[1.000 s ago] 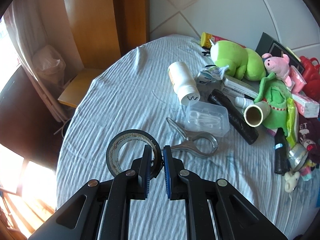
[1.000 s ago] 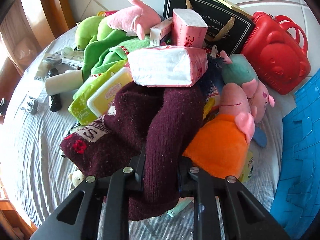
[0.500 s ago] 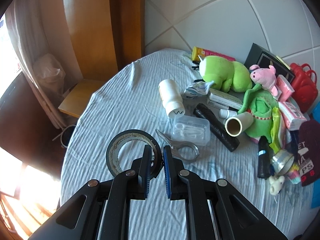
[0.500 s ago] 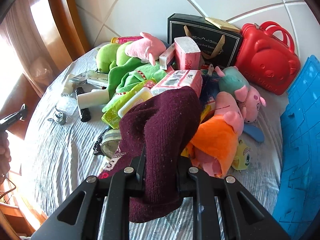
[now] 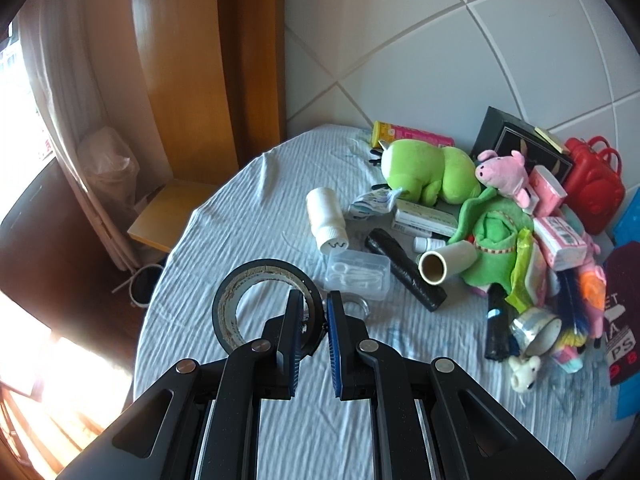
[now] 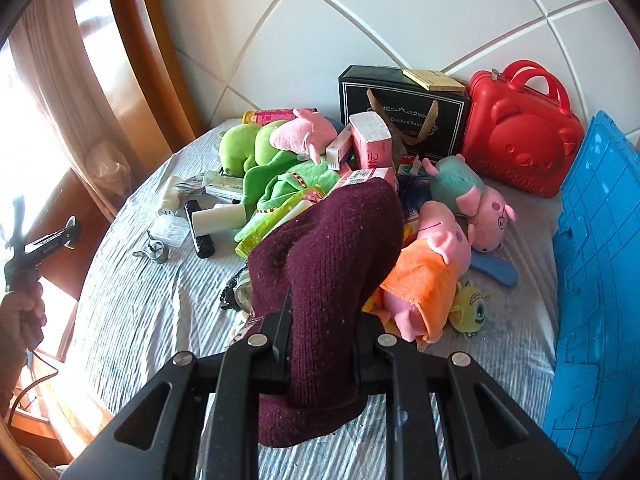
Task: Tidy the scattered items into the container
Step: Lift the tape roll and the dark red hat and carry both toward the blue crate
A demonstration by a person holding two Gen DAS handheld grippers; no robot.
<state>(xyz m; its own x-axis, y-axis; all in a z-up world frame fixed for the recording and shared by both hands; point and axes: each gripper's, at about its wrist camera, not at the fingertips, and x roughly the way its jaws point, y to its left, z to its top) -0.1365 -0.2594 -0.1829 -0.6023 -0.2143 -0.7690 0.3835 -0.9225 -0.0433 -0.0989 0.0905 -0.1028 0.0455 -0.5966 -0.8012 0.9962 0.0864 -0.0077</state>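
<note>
My left gripper [image 5: 311,322] is clamped on the rim of a dark roll of adhesive tape [image 5: 256,304], which hangs clear above the pale blue ribbed bedsheet [image 5: 248,224]. My right gripper [image 6: 320,354] is clenched on a maroon knitted garment [image 6: 324,280], a hat or sock by its look; the fabric bulges up between the jaws and droops below them. Both items are therefore picked up but not yet deposited. The blue plastic crate [image 6: 600,248], which I judge to be the target container, stands at the right edge of the bed; its interior is not visible from either wrist view, so I cannot tell what it already holds. Most of the work remains. On the sheet lie a white plastic bottle [image 5: 327,216], a clear plastic case [image 5: 358,274], a black rolled bundle [image 5: 404,272], a cardboard-cored white roll [image 5: 448,262], a green plush toy [image 5: 428,170], pink plush pigs [image 6: 444,248], pink paper packets [image 6: 370,140] and smaller clutter. A black gift box [image 6: 404,108] and a red bear-faced plastic case [image 6: 524,136] stand by the white padded wall [image 6: 400,12]. Next in sequence, as I judge it: carry both held items over the crate and release them inside.
</note>
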